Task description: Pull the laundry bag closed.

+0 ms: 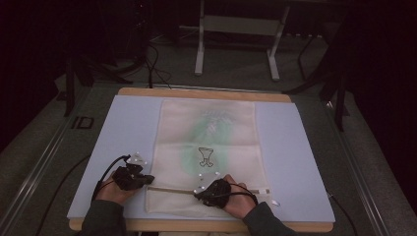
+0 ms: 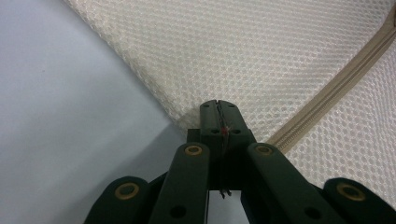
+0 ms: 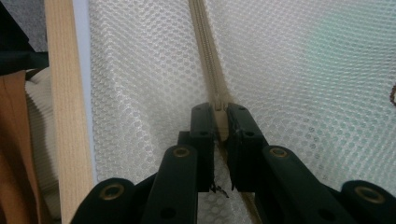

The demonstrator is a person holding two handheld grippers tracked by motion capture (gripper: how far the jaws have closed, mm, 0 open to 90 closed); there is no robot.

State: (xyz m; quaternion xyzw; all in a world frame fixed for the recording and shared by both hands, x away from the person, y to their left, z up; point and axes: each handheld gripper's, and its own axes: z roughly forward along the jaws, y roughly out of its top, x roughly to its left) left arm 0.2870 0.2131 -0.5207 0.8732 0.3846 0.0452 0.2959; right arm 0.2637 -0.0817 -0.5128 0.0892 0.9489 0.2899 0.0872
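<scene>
The left gripper [image 2: 218, 108] has its jaws clenched on the corner edge of the mesh bag [image 1: 209, 147]. The right gripper [image 3: 220, 109] pinches the zipper pull [image 3: 219, 103] on the beige zipper [image 1: 167, 189]. The bag lies flat mid-surface, its zipper end at six o'clock, on the pale blue mat [image 1: 295, 157].

From my seat, the high view looks forward and down from above the near side, taking in the whole table [image 1: 305, 147] and the floor beyond. My left gripper view sits very close over the mesh bag's [image 2: 261, 51] near-left corner, looking along the jaws. My right gripper view hugs the zipper [image 3: 205, 51] near the near edge. All three share that bag.
</scene>
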